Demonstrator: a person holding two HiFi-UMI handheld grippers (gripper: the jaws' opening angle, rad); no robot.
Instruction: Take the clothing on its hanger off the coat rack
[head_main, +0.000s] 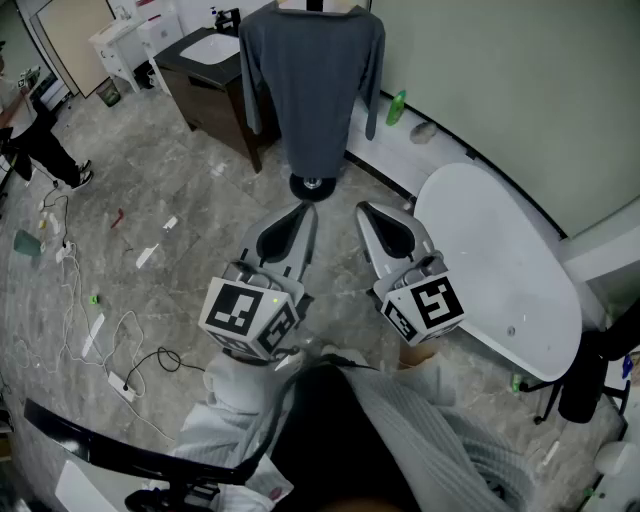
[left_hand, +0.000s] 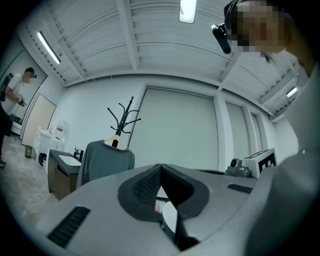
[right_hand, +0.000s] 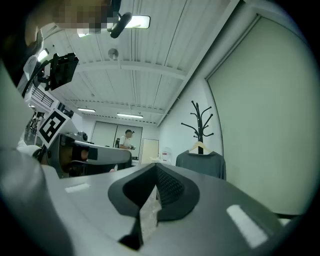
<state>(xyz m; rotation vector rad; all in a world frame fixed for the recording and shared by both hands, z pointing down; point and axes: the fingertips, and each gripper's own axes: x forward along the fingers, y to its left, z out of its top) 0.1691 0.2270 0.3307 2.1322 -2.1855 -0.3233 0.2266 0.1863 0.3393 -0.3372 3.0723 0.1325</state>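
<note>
A grey long-sleeved top (head_main: 312, 80) hangs on a wooden hanger (right_hand: 199, 147) from the black coat rack (right_hand: 201, 120), straight ahead of me. Its round base (head_main: 316, 186) shows below the hem. The top also appears in the left gripper view (left_hand: 105, 161) and the right gripper view (right_hand: 202, 164), some way off. My left gripper (head_main: 305, 212) and right gripper (head_main: 367, 212) are side by side, short of the rack's base, pointing at the garment. Both are shut with nothing between their jaws.
A white oval table (head_main: 500, 270) stands at my right, close to the right gripper. A dark cabinet with a white basin (head_main: 205, 70) is left of the rack. Cables and a power strip (head_main: 120, 385) lie on the floor at left. A person (head_main: 25, 120) stands far left.
</note>
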